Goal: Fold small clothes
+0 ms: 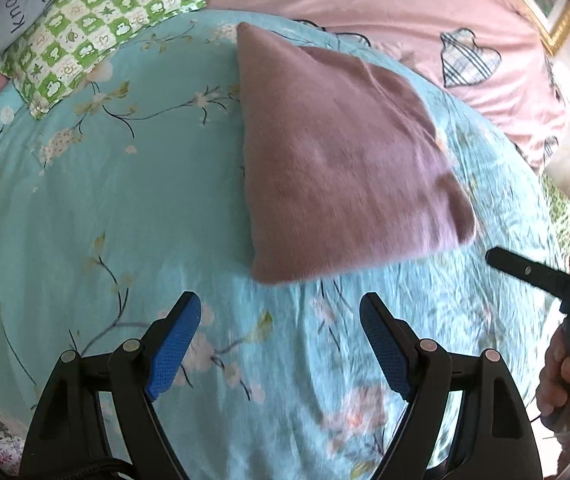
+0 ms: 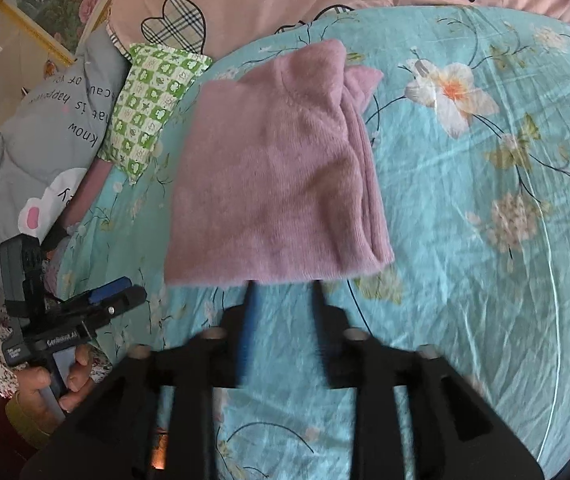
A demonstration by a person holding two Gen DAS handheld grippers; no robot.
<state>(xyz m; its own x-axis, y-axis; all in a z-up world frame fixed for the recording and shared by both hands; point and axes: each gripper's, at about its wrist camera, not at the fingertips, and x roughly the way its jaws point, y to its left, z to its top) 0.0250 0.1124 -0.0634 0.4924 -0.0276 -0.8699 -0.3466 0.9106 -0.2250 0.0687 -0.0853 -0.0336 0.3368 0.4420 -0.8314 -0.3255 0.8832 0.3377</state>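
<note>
Left wrist view: left tongs [image 1: 281, 318] are hanging wide open and empty at lower centre, the folded mauve garment [image 1: 337, 160] lying just ahead on the teal floral bedspread [image 1: 105, 208], long axis running up-frame. Right wrist view: right tongs [image 2: 285, 286] are sitting partly closed, tips meeting the garment's near hem at frame centre; blur hides whether cloth is pinched, but this hand is judged nearer.

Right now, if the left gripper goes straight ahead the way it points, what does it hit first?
Probably the near edge of the folded mauve garment. The left gripper is open over bare teal floral sheet, with only sheet between; its height above the bed is unclear.
</note>
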